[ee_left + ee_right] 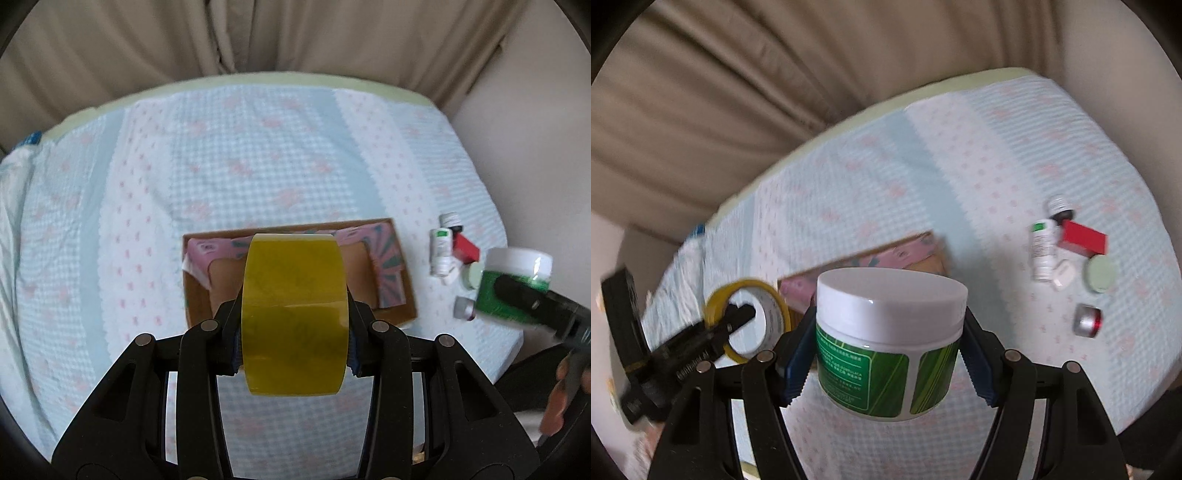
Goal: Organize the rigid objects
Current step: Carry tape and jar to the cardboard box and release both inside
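My left gripper (293, 350) is shut on a yellow tape roll (294, 314) and holds it in the air in front of an open cardboard box (195, 291) with pink flaps. The roll also shows in the right wrist view (748, 319) at the left. My right gripper (886, 363) is shut on a green-labelled jar with a white lid (890, 339), held above the bed. The jar also shows in the left wrist view (513, 284), to the right of the box (923, 251).
On the blue-and-pink bedspread (258, 155), right of the box, lie a white bottle (1042, 247), a red box (1084, 238), a pale green lid (1101, 274), a small silver and red jar (1087, 319), a dark bottle (1061, 208) and a small white case (1063, 274). Curtains hang behind the bed.
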The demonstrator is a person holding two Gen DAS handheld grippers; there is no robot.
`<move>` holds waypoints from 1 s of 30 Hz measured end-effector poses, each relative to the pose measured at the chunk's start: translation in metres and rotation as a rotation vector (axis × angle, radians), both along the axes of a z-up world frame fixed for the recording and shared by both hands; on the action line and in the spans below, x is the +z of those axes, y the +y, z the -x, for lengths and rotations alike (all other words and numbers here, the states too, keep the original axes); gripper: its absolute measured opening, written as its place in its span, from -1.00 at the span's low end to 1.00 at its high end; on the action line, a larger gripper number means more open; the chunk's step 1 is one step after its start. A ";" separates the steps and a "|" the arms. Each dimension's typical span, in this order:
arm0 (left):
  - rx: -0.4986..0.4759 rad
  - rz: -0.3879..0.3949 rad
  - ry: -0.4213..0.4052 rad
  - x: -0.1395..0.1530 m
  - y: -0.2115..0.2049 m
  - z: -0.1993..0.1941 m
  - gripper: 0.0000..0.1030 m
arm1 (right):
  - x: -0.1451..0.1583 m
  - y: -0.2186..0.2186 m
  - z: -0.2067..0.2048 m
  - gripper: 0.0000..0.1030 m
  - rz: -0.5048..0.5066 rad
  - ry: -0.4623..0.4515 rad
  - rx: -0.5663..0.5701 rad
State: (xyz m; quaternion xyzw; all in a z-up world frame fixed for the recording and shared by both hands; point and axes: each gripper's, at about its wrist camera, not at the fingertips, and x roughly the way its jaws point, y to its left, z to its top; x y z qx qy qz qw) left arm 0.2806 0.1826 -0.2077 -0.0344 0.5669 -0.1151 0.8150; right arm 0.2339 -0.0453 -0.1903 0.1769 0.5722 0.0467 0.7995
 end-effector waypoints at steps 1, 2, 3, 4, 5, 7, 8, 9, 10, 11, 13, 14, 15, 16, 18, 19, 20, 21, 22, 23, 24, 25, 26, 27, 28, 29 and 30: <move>-0.001 -0.001 0.013 -0.009 0.004 -0.004 -0.28 | -0.010 0.007 -0.004 0.31 0.008 0.013 0.022; -0.003 -0.004 0.029 -0.019 0.007 -0.009 -0.28 | -0.025 0.017 -0.010 0.31 0.022 0.034 0.053; -0.001 -0.009 0.048 -0.030 0.009 -0.014 -0.28 | -0.035 0.022 -0.013 0.31 0.032 0.048 0.073; 0.002 -0.011 0.064 -0.039 0.011 -0.019 -0.28 | -0.047 0.028 -0.015 0.31 0.045 0.063 0.099; 0.004 -0.009 0.089 -0.052 0.013 -0.025 -0.28 | -0.062 0.035 -0.020 0.31 0.064 0.078 0.132; 0.001 -0.016 0.126 -0.073 0.014 -0.035 -0.28 | -0.082 0.043 -0.028 0.31 0.094 0.095 0.180; -0.003 -0.023 0.138 -0.081 0.012 -0.038 -0.28 | -0.097 0.049 -0.032 0.31 0.113 0.105 0.212; -0.011 -0.033 0.153 -0.091 0.010 -0.043 -0.28 | -0.106 0.052 -0.036 0.31 0.123 0.111 0.231; -0.021 -0.046 0.169 -0.102 0.008 -0.048 -0.28 | -0.118 0.054 -0.040 0.31 0.134 0.120 0.253; -0.032 -0.057 0.185 -0.113 0.004 -0.053 -0.28 | -0.128 0.054 -0.043 0.31 0.141 0.130 0.267; -0.044 -0.078 0.215 -0.132 -0.001 -0.061 -0.28 | -0.148 0.059 -0.050 0.31 0.155 0.150 0.293; -0.048 -0.089 0.230 -0.142 -0.002 -0.065 -0.28 | -0.159 0.061 -0.052 0.31 0.163 0.156 0.308; -0.054 -0.099 0.239 -0.150 -0.003 -0.068 -0.28 | -0.165 0.063 -0.054 0.31 0.166 0.159 0.319; -0.066 -0.118 0.251 -0.160 -0.005 -0.070 -0.28 | -0.171 0.064 -0.056 0.31 0.167 0.162 0.331; -0.097 -0.153 0.262 -0.170 -0.009 -0.073 -0.28 | -0.184 0.068 -0.058 0.31 0.176 0.170 0.358; -0.110 -0.166 0.261 -0.172 -0.010 -0.074 -0.28 | -0.190 0.070 -0.059 0.31 0.185 0.172 0.375; -0.125 -0.179 0.258 -0.175 -0.011 -0.074 -0.28 | -0.192 0.072 -0.061 0.31 0.189 0.171 0.385; -0.136 -0.192 0.255 -0.176 -0.013 -0.075 -0.28 | -0.195 0.074 -0.061 0.31 0.193 0.167 0.402; -0.145 -0.205 0.251 -0.176 -0.014 -0.077 -0.28 | -0.197 0.077 -0.062 0.31 0.193 0.161 0.416; -0.151 -0.208 0.245 -0.176 -0.015 -0.079 -0.28 | -0.199 0.080 -0.063 0.31 0.196 0.149 0.435; -0.154 -0.200 0.234 -0.174 -0.015 -0.080 -0.28 | -0.199 0.082 -0.064 0.31 0.202 0.139 0.447; -0.154 -0.191 0.221 -0.171 -0.015 -0.082 -0.21 | -0.200 0.085 -0.065 0.31 0.208 0.125 0.461; -0.155 -0.182 0.204 -0.166 -0.015 -0.085 -0.02 | -0.200 0.087 -0.065 0.32 0.207 0.125 0.470; -0.156 -0.180 0.183 -0.160 -0.017 -0.086 0.72 | -0.201 0.088 -0.066 0.54 0.186 0.125 0.484; -0.158 -0.182 0.166 -0.156 -0.018 -0.087 0.98 | -0.200 0.088 -0.065 0.80 0.166 0.119 0.492; -0.159 -0.180 0.144 -0.150 -0.018 -0.088 1.00 | -0.199 0.087 -0.064 1.00 0.152 0.113 0.500; -0.161 -0.180 0.135 -0.148 -0.018 -0.089 0.99 | -0.198 0.086 -0.064 1.00 0.149 0.106 0.510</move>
